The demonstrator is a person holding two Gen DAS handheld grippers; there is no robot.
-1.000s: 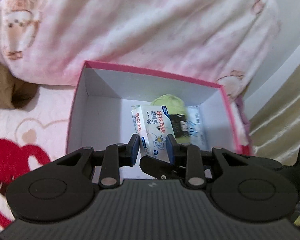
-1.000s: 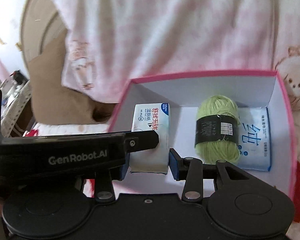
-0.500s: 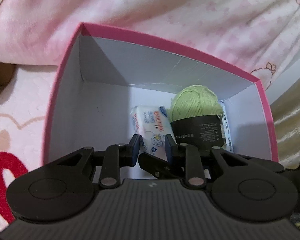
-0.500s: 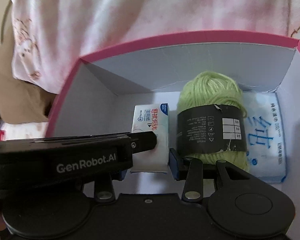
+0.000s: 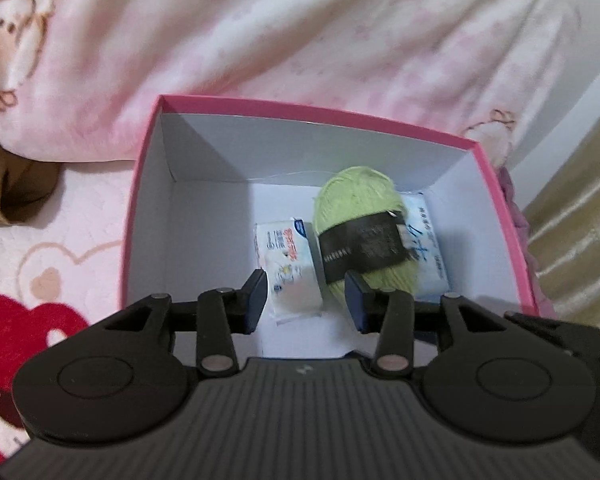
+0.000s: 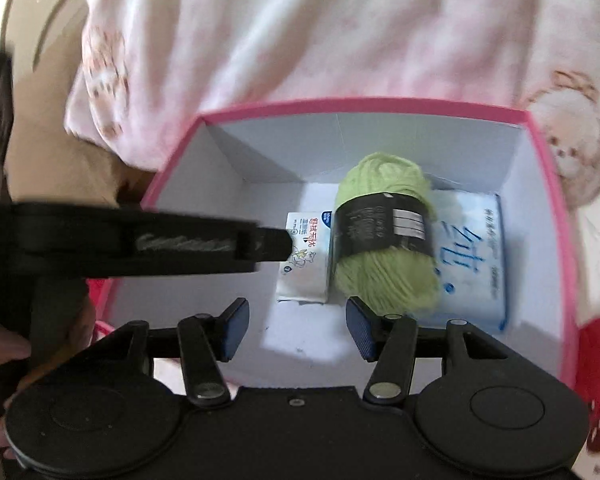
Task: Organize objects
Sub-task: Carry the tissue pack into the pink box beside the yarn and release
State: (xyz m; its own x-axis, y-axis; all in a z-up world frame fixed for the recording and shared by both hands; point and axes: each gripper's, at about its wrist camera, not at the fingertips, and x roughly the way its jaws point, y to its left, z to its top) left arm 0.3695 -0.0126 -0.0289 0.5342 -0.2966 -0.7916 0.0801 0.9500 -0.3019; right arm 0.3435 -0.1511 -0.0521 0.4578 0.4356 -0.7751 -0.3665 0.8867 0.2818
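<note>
Nearest the cameras, the left gripper (image 5: 306, 300) and right gripper (image 6: 296, 326) were both opening, nothing pinched between the pads. Just beyond lay the small white wet-wipe packet (image 6: 305, 258), released on the floor of the pink-rimmed white cardboard box (image 5: 300, 106), touching the lime-green yarn ball with a black band (image 6: 384, 240). Placing looked finished; next called for lifting both grippers clear without snagging the yarn.

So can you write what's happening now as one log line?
left gripper: opening, empty | right gripper: opening, empty | pink box: small tissue pack, green yarn, big tissue pack
</note>
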